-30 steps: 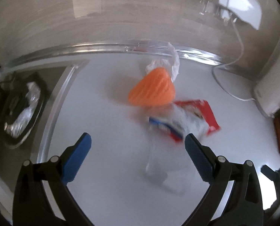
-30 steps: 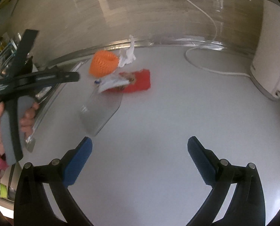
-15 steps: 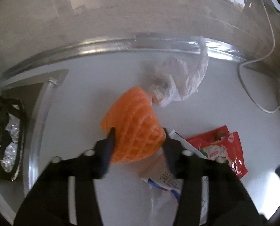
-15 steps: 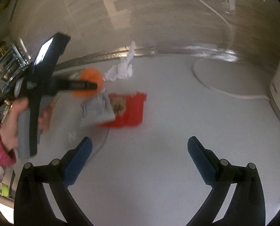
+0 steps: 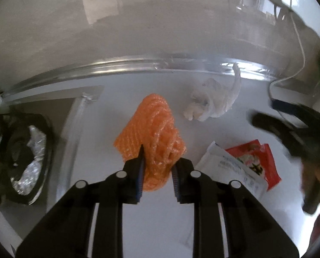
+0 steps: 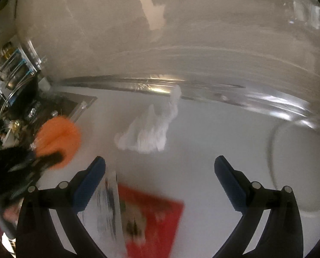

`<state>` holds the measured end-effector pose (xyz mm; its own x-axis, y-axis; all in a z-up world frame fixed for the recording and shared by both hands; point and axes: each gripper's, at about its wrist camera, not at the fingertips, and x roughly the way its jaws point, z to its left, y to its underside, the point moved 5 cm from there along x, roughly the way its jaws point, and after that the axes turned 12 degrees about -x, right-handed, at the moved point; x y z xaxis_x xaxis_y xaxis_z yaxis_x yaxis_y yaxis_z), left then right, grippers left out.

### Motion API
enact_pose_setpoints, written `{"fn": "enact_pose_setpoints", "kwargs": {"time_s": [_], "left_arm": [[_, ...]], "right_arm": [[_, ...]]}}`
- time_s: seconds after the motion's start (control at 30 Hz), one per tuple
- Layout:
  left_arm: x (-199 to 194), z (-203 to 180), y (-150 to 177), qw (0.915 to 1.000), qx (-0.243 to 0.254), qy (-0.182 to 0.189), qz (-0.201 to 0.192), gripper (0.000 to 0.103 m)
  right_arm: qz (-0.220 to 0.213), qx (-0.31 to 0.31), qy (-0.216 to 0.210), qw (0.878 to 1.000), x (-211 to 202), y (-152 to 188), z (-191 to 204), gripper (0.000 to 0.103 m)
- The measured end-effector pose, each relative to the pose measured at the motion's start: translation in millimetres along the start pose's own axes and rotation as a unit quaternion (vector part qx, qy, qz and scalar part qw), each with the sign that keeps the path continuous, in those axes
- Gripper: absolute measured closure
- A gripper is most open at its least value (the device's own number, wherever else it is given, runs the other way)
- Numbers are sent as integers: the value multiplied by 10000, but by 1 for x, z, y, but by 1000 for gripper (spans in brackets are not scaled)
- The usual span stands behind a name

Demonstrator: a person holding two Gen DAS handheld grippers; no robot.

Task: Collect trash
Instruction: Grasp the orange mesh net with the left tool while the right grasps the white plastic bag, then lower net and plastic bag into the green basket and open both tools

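The white desk (image 5: 121, 99) runs along a grey wall with a metal strip at its foot. Half a second ago the left claw (image 5: 156, 177) was only closing; now it is narrow and pinches the orange foam fruit net (image 5: 153, 129), so the first trash piece seems secured. Just right of the net lie the crumpled white tissue (image 5: 211, 103) and the red snack wrapper (image 5: 256, 161). The right claw (image 6: 160, 185) is wide over that wrapper and holds nothing.

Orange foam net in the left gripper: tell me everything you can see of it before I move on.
The orange foam net is a soft, ribbed mesh sleeve, squashed into a rough cone. The left gripper is shut on its near end, pads pressing both sides. The far end points toward the wall. Whether it has left the white counter is unclear. Crumpled white plastic lies apart, to its right.
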<state>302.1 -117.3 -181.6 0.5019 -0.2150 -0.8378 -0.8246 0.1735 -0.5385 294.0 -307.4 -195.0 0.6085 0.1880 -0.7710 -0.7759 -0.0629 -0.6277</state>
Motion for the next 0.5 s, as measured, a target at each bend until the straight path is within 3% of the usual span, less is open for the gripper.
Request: {"fn": "enact_pose_setpoints", "kwargs": {"time_s": [0.1, 0.23, 0.27, 0.33, 0.37, 0.4, 0.43, 0.5], "left_arm": [[-22, 8, 7, 9999, -86, 14, -107, 81], [-49, 19, 23, 9995, -256, 70, -154, 81], [-54, 23, 27, 9994, -301, 70, -167, 81], [-61, 30, 33, 9992, -355, 47, -187, 81], [-64, 34, 37, 9990, -393, 32, -193, 81], [-67, 38, 39, 9989, -436, 31, -185, 81], [-70, 43, 43, 9986, -503, 25, -175, 81], [-74, 51, 48, 9981, -602, 25, -155, 81]], "right_arm": [[190, 22, -158, 9997, 25, -20, 1, 3], [580, -125, -7, 9982, 57, -28, 3, 7], [630, -203, 30, 9978, 62, -29, 5, 13], [768, -354, 111, 9964, 70, -31, 9, 44], [777, -390, 94, 9962, 70, -31, 12, 52], [778, -438, 67, 9960, 69, -32, 15, 69], [801, -504, 90, 9955, 68, -34, 18, 79], [820, -724, 252, 9937, 63, -38, 24, 84]]}}
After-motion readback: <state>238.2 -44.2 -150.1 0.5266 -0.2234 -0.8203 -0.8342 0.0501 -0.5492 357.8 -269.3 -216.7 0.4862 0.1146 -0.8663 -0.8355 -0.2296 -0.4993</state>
